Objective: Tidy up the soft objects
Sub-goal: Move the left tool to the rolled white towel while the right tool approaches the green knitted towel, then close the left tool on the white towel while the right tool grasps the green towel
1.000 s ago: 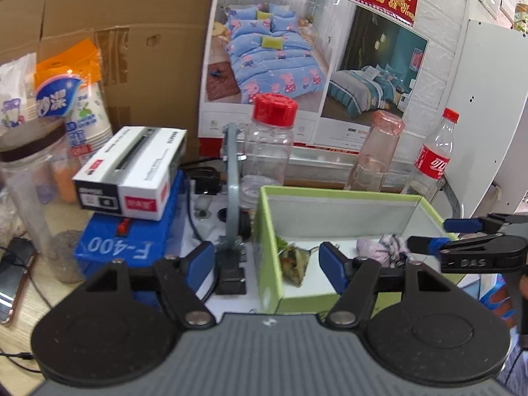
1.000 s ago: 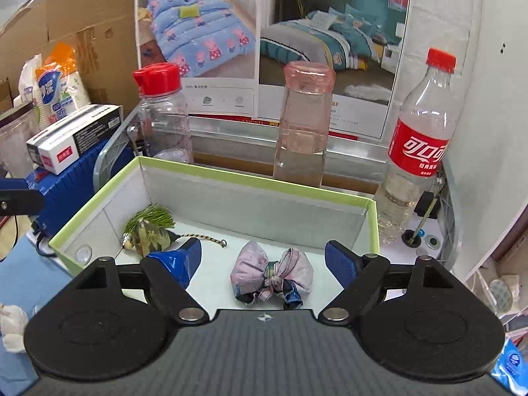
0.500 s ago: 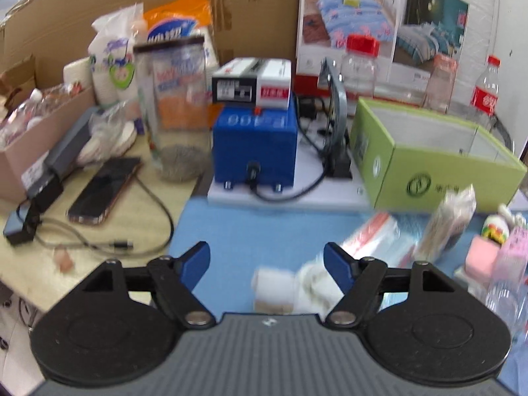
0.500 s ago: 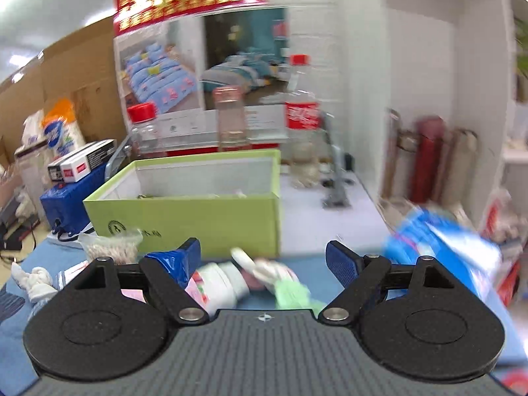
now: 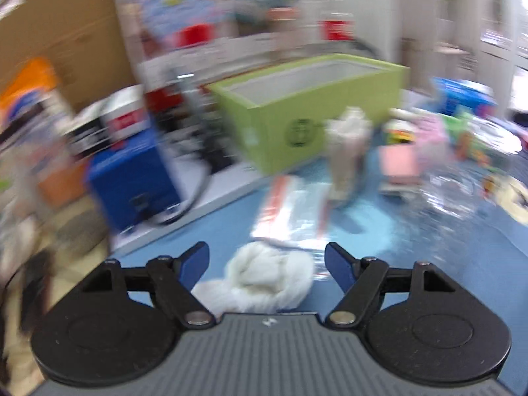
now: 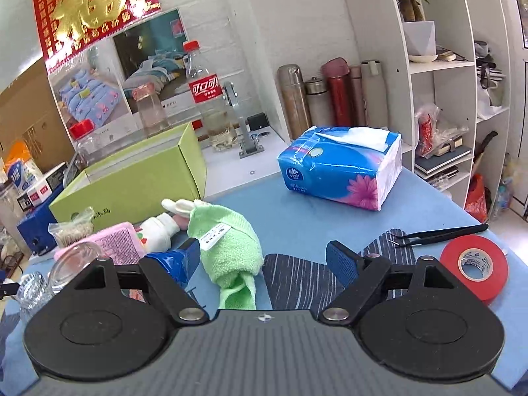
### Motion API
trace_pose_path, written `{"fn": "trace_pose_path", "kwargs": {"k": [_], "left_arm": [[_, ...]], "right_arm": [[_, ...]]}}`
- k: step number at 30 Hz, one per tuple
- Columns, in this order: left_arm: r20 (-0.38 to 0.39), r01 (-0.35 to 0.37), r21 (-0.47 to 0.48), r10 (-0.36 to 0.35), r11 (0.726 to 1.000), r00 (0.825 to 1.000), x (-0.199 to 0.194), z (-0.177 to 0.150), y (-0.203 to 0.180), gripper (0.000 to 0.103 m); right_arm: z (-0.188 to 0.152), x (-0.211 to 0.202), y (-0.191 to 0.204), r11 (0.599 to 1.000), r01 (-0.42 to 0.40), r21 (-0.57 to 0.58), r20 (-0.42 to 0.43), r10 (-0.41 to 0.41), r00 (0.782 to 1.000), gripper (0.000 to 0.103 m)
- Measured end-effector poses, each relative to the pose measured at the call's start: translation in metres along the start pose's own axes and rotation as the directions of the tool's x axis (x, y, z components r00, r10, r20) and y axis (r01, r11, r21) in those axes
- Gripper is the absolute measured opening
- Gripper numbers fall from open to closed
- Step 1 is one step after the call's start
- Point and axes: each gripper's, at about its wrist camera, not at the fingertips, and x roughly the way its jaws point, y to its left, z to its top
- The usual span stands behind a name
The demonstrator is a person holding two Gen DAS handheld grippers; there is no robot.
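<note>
The left wrist view is blurred. My left gripper (image 5: 267,260) hangs low over the blue mat with its jaws opening; a white soft bundle (image 5: 264,280) lies between the fingers, untouched by the pads. The green box (image 5: 313,115) stands behind it. My right gripper (image 6: 264,257) is open over the mat, with a rolled green towel (image 6: 227,247) by its left finger and a dark striped cloth (image 6: 297,280) between the fingers, neither gripped. A white plush toy (image 6: 165,224) lies before the green box (image 6: 132,181).
A blue tissue pack (image 6: 340,168) sits behind on the right, with a red tape roll (image 6: 473,265) and black tweezers (image 6: 439,232) at the right. A pink packet (image 6: 112,244) and a glass jar (image 6: 76,257) lie at the left. Bottles and flasks line the back wall.
Both grippers have pulled back out of the green box and dropped toward the mat. The left now frames the white bundle; the right has swung right to the towel and striped cloth.
</note>
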Motion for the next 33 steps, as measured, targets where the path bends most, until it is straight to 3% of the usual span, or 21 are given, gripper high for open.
{"fn": "trace_pose_path", "kwargs": {"k": [2, 4, 6, 9, 11, 15, 20, 24, 27, 29, 33], "left_arm": [[-0.044, 0.083, 0.065, -0.08, 0.994, 0.996, 0.01, 0.001, 0.01, 0.077], [-0.109, 0.112, 0.072, -0.103, 0.991, 0.989, 0.024, 0.001, 0.019, 0.077], [-0.146, 0.138, 0.038, -0.131, 0.99, 0.981, 0.034, -0.001, 0.028, 0.077], [-0.178, 0.141, -0.093, -0.156, 0.986, 0.972, 0.044, -0.008, 0.039, 0.077], [-0.183, 0.136, -0.198, -0.173, 0.971, 0.968, 0.045, -0.014, 0.044, 0.077], [-0.167, 0.094, -0.287, -0.147, 0.953, 0.975, 0.034, -0.023, 0.04, 0.077], [-0.13, 0.158, -0.318, -0.208, 0.935, 0.969, 0.019, -0.028, 0.021, 0.077], [-0.107, 0.166, -0.302, -0.207, 0.939, 0.972, 0.011, -0.028, 0.006, 0.077], [-0.142, 0.06, -0.296, -0.106, 0.953, 0.984, 0.014, -0.026, 0.004, 0.077], [-0.156, 0.001, -0.329, -0.056, 0.944, 0.986, 0.019, -0.025, 0.01, 0.077], [-0.135, -0.028, -0.394, -0.028, 0.919, 0.99, 0.026, -0.02, 0.019, 0.077]], "right_arm": [[0.0, -0.002, 0.0, 1.0, 0.004, -0.002, -0.005, -0.004, 1.0, 0.07], [-0.002, -0.004, 0.001, 1.0, 0.017, -0.009, -0.006, -0.017, 1.0, 0.07], [-0.003, -0.003, 0.001, 1.0, 0.023, -0.009, -0.015, -0.023, 1.0, 0.07], [-0.004, 0.002, 0.002, 1.0, 0.025, -0.001, -0.036, -0.025, 0.999, 0.07], [-0.003, 0.005, 0.005, 1.0, 0.023, -0.011, -0.043, -0.024, 0.999, 0.07], [-0.003, 0.01, 0.007, 1.0, 0.01, -0.018, -0.056, -0.011, 0.998, 0.07], [-0.005, 0.014, 0.007, 1.0, -0.003, -0.012, -0.08, 0.002, 0.997, 0.07], [-0.009, 0.014, 0.0, 1.0, 0.008, -0.004, -0.096, -0.009, 0.995, 0.07], [-0.009, 0.013, -0.006, 1.0, 0.016, 0.009, -0.1, -0.015, 0.995, 0.071], [-0.009, 0.011, -0.01, 1.0, 0.019, 0.014, -0.094, -0.017, 0.995, 0.071], [-0.011, 0.014, -0.015, 0.999, 0.021, 0.029, -0.104, -0.018, 0.994, 0.071]]}}
